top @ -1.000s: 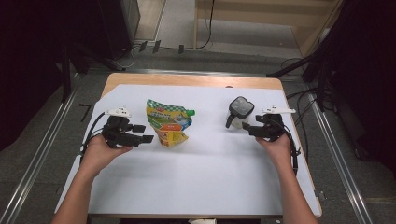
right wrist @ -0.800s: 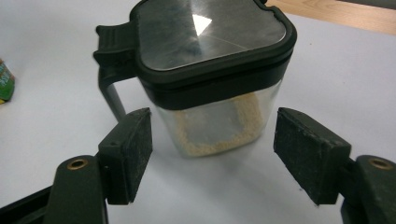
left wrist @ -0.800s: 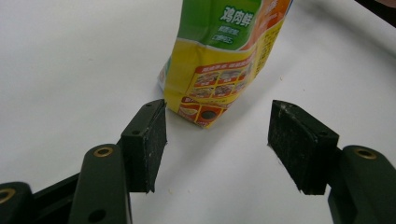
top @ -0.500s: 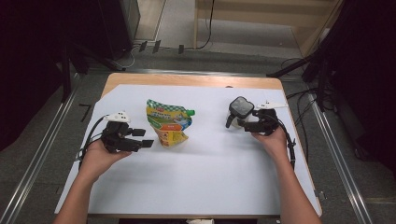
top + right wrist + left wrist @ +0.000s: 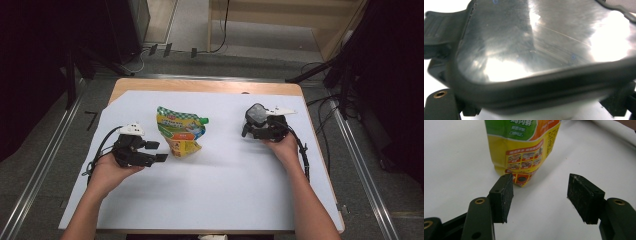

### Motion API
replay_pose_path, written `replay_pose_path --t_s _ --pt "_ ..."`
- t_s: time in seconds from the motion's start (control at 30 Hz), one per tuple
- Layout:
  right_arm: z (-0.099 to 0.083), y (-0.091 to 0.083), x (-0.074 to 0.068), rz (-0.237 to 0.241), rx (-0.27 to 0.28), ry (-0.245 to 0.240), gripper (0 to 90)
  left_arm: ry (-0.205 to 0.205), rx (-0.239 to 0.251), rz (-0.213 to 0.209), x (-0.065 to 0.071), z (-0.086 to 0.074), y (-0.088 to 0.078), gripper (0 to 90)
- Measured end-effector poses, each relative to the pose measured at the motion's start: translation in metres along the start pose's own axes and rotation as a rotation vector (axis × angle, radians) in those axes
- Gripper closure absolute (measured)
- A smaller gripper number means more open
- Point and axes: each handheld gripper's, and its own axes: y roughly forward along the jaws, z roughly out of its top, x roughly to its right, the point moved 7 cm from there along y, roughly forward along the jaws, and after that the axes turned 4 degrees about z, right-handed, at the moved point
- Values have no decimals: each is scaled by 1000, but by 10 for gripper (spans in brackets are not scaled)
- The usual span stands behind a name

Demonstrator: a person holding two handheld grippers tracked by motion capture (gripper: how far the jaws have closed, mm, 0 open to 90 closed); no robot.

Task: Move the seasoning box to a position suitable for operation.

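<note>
The left tool (image 5: 159, 151) stands open before the yellow-green printed pouch (image 5: 181, 131). The right tool (image 5: 250, 128), jaws just opening, straddles the black-rimmed clear lid (image 5: 258, 114); contact cannot be told.

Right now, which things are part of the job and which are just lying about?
In the job:
- yellow-green pouch, ahead of the open left tongs
- black-rimmed clear lid, at the right tongs

Lying about:
- white sheet on the table
- cables on the floor
</note>
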Motion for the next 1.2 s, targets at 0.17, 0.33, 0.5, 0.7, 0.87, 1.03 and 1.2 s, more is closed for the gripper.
replay_pose_path --t_s 0.17,0.33,0.5,0.7,0.87,1.03,1.2 --pt "1 5 -1 -9 8 0 118 5 -1 -13 5 0 2 390" --pt "1 5 -1 -8 6 -8 125 21 -4 -24 10 2 4 390" --pt "1 3 -1 -17 0 -27 147 31 -5 -35 14 3 7 389" --pt "2 2 -2 -23 0 -31 150 41 -1 -45 17 5 8 390" --pt "3 -1 -2 -26 3 -20 153 49 -1 -51 19 6 9 390" --pt "5 -8 -5 -23 18 -35 154 59 -3 -67 23 10 11 390" --pt "7 -14 -10 -17 36 -46 154 93 -17 -86 33 14 18 391"
